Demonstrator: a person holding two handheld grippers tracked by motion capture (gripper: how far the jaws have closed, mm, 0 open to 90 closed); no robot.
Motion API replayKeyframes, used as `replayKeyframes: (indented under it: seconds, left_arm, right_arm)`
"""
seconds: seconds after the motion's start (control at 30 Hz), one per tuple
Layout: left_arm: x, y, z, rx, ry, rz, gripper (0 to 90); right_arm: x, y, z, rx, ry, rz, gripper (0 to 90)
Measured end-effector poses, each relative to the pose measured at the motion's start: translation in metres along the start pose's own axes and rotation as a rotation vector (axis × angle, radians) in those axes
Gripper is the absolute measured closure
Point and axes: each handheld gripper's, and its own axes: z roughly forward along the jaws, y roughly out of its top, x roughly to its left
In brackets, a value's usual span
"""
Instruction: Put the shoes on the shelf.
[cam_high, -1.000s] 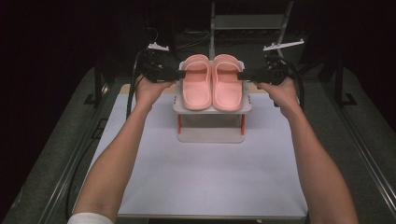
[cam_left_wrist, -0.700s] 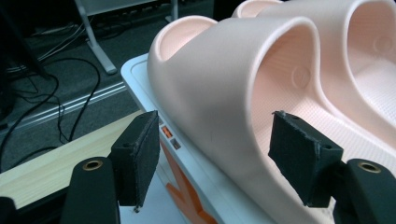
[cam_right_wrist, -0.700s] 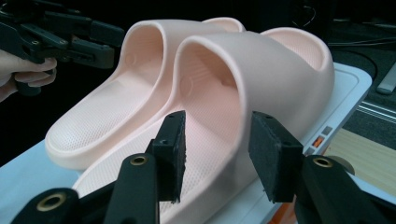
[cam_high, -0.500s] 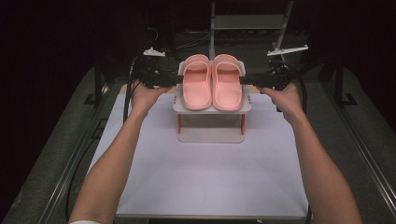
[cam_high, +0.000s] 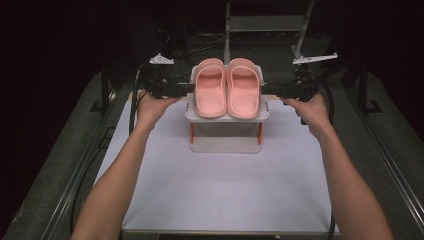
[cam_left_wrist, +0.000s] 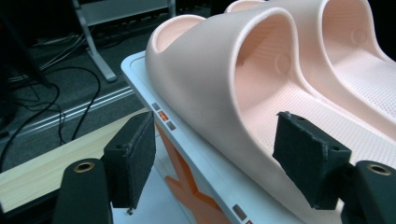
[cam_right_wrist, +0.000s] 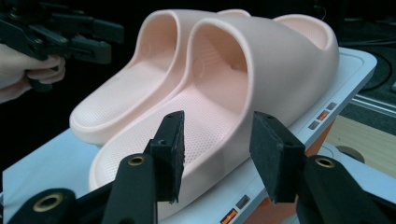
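Note:
Two pink slippers stand side by side on the top shelf of a small white rack (cam_high: 227, 118) with orange legs. My left gripper (cam_high: 187, 89) is level beside the left slipper (cam_high: 210, 90). In the left gripper view its jaws (cam_left_wrist: 222, 158) straddle that slipper's (cam_left_wrist: 210, 70) outer wall. They have just been opening, and the pads stand off the wall. My right gripper (cam_high: 267, 91) faces the right slipper (cam_high: 243, 90). In the right gripper view its jaws (cam_right_wrist: 217, 154) are apart at that slipper's (cam_right_wrist: 271, 51) side rim, without pressing on it.
The rack stands at the back middle of a white table mat (cam_high: 225, 190). Dark floor with cables and a metal frame (cam_high: 265, 22) lie behind it. Rails run along both sides of the table. Both forearms reach in from the bottom.
The right hand has drawn slightly to the right and nearer, with its gripper still beside the right slipper. The left hand has stayed in place.

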Motion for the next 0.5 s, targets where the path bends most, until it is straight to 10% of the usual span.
replayKeyframes:
  seconds: [0.5]
  left_arm:
    - [-0.002, -0.006, -0.013, -0.004, 0.01, 0.03, 23.1]
  right_arm:
    - [0.004, -0.01, -0.014, -0.021, 0.053, 0.012, 46.9]
